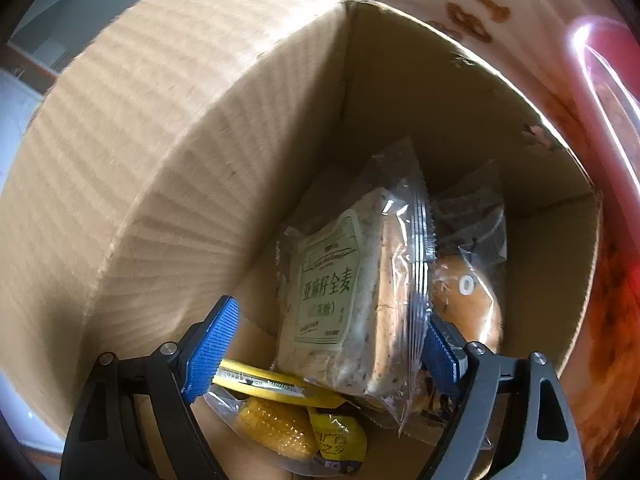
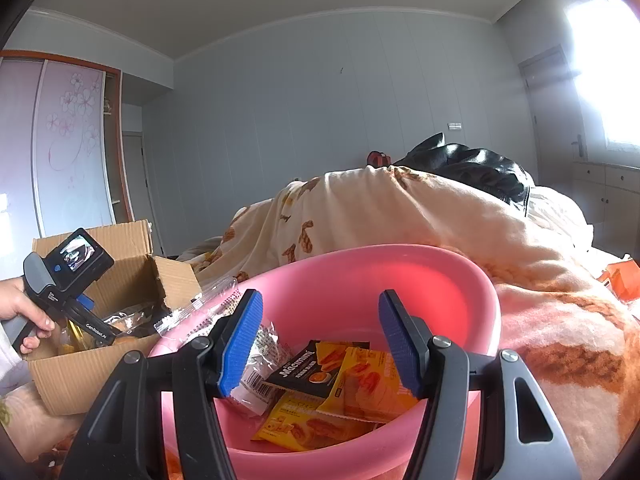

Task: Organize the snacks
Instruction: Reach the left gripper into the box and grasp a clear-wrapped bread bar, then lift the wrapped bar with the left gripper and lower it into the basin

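Note:
My left gripper (image 1: 326,352) points down into a cardboard box (image 1: 160,160) and stands open. A clear packet of wholewheat bread (image 1: 344,300) with a green label lies between its blue pads, the left pad well apart from it. Beneath lie a corn packet (image 1: 276,428) and a yellow packet (image 1: 272,384); a wrapped round bun (image 1: 468,300) sits to the right. My right gripper (image 2: 320,344) hangs open over a pink basin (image 2: 440,280), nothing between its fingers. In the basin lie a black packet (image 2: 308,368), an orange packet (image 2: 368,384) and a barcode packet (image 2: 256,380).
Box (image 2: 80,376) and basin stand side by side on a bed with a cream patterned blanket (image 2: 400,208). A hand (image 2: 24,308) holds the left gripper's handle over the box. A black jacket (image 2: 472,164) lies on the blanket behind. An orange object (image 2: 620,280) sits at the right edge.

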{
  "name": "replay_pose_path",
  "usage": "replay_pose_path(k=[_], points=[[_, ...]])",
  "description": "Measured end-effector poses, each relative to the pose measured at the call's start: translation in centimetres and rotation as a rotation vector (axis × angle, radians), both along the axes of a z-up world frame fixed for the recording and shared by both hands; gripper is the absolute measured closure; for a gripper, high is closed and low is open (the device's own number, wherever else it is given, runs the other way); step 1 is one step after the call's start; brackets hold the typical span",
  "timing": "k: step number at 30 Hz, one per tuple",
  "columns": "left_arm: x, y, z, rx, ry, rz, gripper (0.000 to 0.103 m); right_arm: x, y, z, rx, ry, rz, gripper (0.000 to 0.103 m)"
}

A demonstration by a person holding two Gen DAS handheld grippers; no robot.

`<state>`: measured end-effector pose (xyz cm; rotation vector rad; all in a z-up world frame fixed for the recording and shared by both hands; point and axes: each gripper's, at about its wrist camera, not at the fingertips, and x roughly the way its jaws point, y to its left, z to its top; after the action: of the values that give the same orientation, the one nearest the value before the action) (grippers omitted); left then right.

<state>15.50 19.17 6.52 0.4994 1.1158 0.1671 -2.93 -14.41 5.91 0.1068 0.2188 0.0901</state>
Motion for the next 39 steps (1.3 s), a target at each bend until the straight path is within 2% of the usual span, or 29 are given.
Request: replay_pose_path(k=[3, 7, 9, 13, 16, 18, 19, 20, 22, 26, 30, 34, 35, 39], points=[[-1.0, 0.3, 1.1, 0.023, -0.032, 0.005, 0.029, -0.1, -0.1, 0.0, 0.004, -0.002, -0.002, 0.045], [-1.7, 0.1, 2.0, 0.123, -0.081, 0.003, 0.029, 0.0, -0.1, 0.0, 0.002, 0.0, -0.001, 0.045], [-1.7, 0.2, 1.5, 0.156, -0.087, -0.001, 0.029, 0.0, -0.1, 0.0, -0.003, 0.004, 0.001, 0.045], [-1.4, 0.2, 0.3, 0.095, -0.044, -0.002, 0.029, 0.3, -0.1, -0.1, -0.006, 0.017, 0.006, 0.045], [-1.2, -0.2, -0.3, 0.118, -0.055, -0.002, 0.03, 0.3, -0.3, -0.1, 0.0, 0.017, 0.004, 0.045], [-0.9, -0.4, -0.4, 0.117, -0.051, -0.004, 0.041, 0.4, -0.3, -0.2, 0.002, 0.02, 0.004, 0.045], [-0.5, -0.5, -0.6, 0.114, -0.048, 0.0, 0.066, 0.4, -0.3, -0.2, 0.003, 0.021, 0.004, 0.045], [-0.3, -0.3, -0.8, 0.121, -0.042, 0.018, 0.081, 0.4, -0.3, -0.2, 0.003, 0.022, 0.004, 0.045], [0.0, 0.3, -1.1, 0.153, -0.055, 0.048, 0.082, 0.4, -0.4, -0.2, 0.004, 0.021, 0.004, 0.045], [-0.4, 1.1, -0.4, 0.084, -0.079, 0.062, 0.086, 0.4, -0.4, -0.2, 0.005, 0.019, 0.002, 0.045], [-2.8, -1.0, 1.5, 0.058, -0.139, 0.001, 0.087, 0.4, -0.6, -0.2, 0.011, 0.011, -0.004, 0.045], [-5.6, -3.8, 5.3, 0.007, -0.286, -0.057, 0.087, 0.4, -0.6, -0.2, 0.014, 0.01, -0.009, 0.045], [-6.6, -4.4, 7.0, -0.043, -0.337, -0.059, 0.087, 0.4, -0.6, -0.2, 0.015, 0.008, -0.011, 0.045], [-9.5, -7.5, 11.7, -0.22, -0.437, -0.154, 0.087, 0.0, -1.0, -0.1, 0.027, -0.013, -0.025, 0.045]])
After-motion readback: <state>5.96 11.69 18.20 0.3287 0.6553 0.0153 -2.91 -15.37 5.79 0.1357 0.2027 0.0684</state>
